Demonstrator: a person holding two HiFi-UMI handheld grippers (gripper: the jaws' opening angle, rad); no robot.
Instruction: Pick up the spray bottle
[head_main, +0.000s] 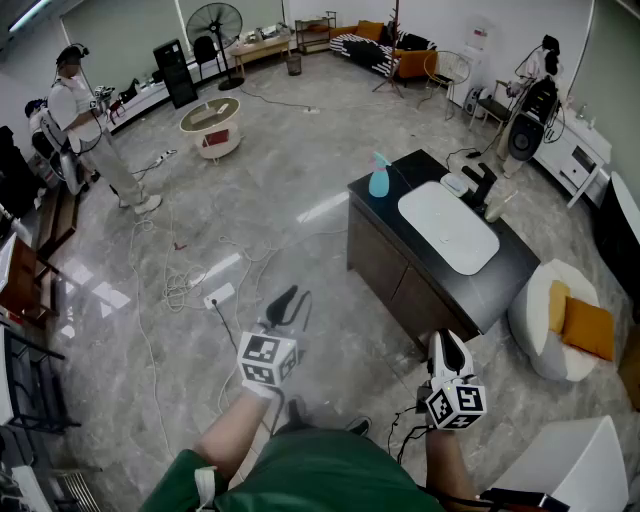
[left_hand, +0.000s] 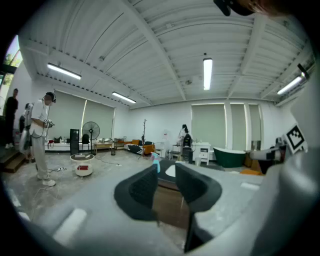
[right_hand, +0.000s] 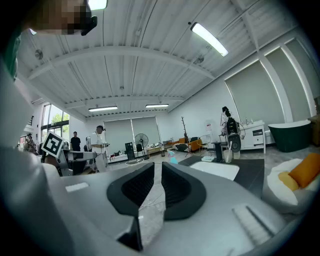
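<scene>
The spray bottle (head_main: 379, 176) is pale blue and stands upright on the far left corner of a black counter (head_main: 500, 285), beside a white basin (head_main: 448, 227). Both grippers hang low over the floor, well short of that counter. My left gripper (head_main: 283, 303) is open by a narrow gap and holds nothing; in the left gripper view the bottle (left_hand: 157, 164) shows far off between the left gripper's (left_hand: 166, 170) fingertips. My right gripper (head_main: 447, 350), by the counter's near corner, is shut and empty. In the right gripper view the bottle (right_hand: 173, 161) is small and distant, just past the right gripper's (right_hand: 158, 170) tips.
A black faucet (head_main: 480, 185) rises behind the basin. Cables and a power strip (head_main: 218, 296) lie on the marble floor to the left. A white pouffe with orange cushions (head_main: 560, 320) sits right of the counter. A person (head_main: 85, 120) stands far left, near a round table (head_main: 211, 122).
</scene>
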